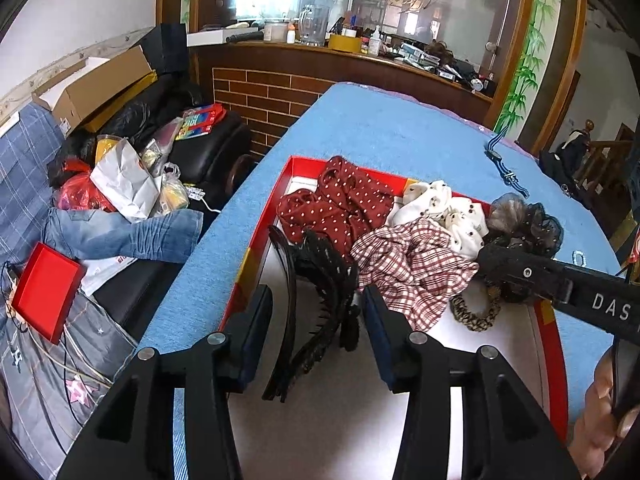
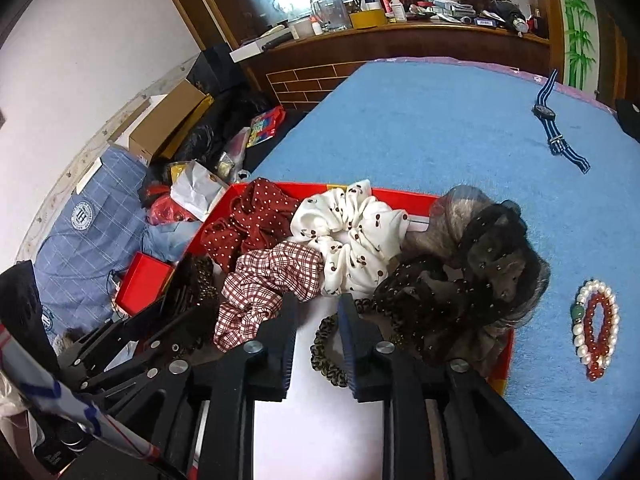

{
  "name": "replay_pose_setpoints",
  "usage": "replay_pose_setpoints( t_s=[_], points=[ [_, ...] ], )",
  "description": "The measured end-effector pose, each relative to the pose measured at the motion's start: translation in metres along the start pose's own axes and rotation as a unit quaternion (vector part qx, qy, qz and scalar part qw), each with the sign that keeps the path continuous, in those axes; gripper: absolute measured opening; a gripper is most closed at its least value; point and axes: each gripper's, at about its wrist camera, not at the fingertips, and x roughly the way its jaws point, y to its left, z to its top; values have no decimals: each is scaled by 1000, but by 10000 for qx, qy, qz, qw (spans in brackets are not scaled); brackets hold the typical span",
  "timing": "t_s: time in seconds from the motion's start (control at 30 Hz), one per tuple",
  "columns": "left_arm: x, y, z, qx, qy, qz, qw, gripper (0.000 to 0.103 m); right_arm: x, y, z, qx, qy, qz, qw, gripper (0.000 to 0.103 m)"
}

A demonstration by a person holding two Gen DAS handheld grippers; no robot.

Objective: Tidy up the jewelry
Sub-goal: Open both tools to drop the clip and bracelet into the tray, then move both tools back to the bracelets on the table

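The left gripper (image 1: 316, 312) is held wide over the black headbands (image 1: 316, 292) in the red box (image 1: 286, 168); the right gripper (image 2: 318, 316) is held open, empty, above the leopard scrunchie (image 2: 326, 354); bracelets (image 2: 596, 320) are left on the blue cloth (image 2: 420, 120).

A blue-covered table (image 1: 400, 128) faces a cluttered wooden counter (image 1: 360, 60) and black sofa (image 1: 208, 148).

Beside your table, a cluttered black sofa (image 1: 208, 148) with a cardboard box (image 1: 100, 84), crumpled white paper (image 1: 124, 188), folded jeans (image 1: 124, 236), a red box lid (image 1: 46, 296); behind you stood a brick-fronted counter (image 1: 272, 96), a glass pitcher (image 1: 314, 26) on it.
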Motion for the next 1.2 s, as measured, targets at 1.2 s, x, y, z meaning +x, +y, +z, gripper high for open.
replay_pose_setpoints(
  t_s=[1.2],
  points=[
    [-37,-189,-16,1680,83,-721,9831,48,-159,-183,-48,1648,-943,-608,9799,24]
  ],
)
